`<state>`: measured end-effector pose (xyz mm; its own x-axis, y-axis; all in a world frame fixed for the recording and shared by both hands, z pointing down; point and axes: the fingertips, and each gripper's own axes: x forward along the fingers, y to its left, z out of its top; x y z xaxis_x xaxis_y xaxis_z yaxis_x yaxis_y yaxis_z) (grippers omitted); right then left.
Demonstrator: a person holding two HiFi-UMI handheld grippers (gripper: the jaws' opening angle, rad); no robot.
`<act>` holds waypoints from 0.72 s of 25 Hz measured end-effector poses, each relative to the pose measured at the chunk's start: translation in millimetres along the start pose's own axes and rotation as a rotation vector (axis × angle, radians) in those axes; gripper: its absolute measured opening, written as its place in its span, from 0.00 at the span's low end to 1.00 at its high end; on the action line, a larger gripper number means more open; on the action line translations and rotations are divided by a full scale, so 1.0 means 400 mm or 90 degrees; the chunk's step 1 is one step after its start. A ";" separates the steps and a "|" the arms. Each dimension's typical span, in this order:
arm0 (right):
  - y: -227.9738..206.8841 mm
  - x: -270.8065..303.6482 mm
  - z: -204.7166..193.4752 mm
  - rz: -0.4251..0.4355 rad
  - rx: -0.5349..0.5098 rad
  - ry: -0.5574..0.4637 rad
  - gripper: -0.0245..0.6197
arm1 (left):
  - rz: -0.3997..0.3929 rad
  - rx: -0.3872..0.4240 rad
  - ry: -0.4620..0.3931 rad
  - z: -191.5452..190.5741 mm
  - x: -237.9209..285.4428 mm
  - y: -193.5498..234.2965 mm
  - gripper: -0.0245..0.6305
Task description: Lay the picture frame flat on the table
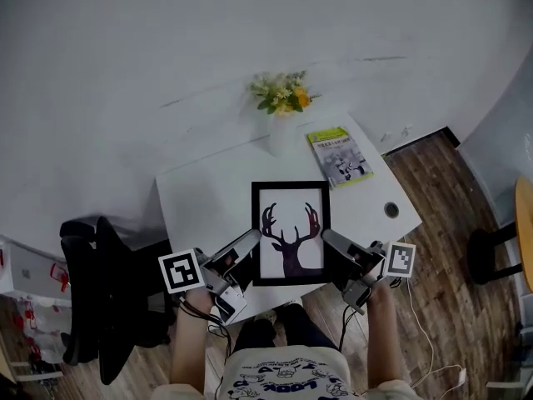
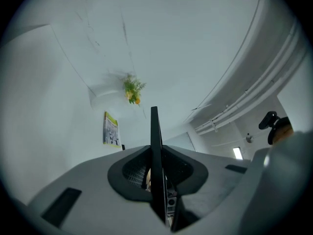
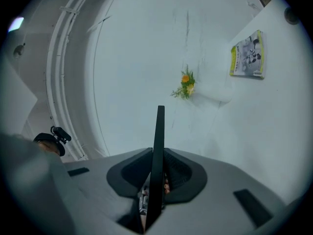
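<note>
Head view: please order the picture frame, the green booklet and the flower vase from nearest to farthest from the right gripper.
1. picture frame, held in the right gripper
2. green booklet, behind it, right side
3. flower vase, far edge, centre

- picture frame [image 1: 291, 232]: black border, dark antlered deer head on white.
- table [image 1: 208, 198]: white.
- booklet [image 1: 340, 157]: green-yellow edge, grey-and-white cover.
- flowers [image 1: 283, 94]: yellow and orange, green leaves.
- left gripper [image 1: 251, 240] and right gripper [image 1: 328, 238]: grey, cubes bearing black-and-white square markers.
- floor [image 1: 450, 223]: brown wood planks.
- chair [image 1: 112, 290]: black.
</note>
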<state>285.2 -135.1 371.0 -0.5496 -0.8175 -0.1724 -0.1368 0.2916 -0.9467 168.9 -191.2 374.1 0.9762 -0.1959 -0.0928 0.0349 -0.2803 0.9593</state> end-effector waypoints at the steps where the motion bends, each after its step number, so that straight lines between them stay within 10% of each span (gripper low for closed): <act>1: -0.007 0.008 0.011 -0.001 0.002 0.015 0.17 | 0.004 0.000 -0.014 0.006 0.005 0.004 0.16; 18: -0.119 0.077 0.110 0.026 0.045 0.180 0.17 | 0.074 0.007 -0.169 0.035 0.044 0.078 0.16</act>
<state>310.9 -195.8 398.7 -0.7631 -0.6315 -0.1377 -0.0569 0.2779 -0.9589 184.3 -216.7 398.9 0.8834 -0.4659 -0.0510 -0.0774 -0.2522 0.9646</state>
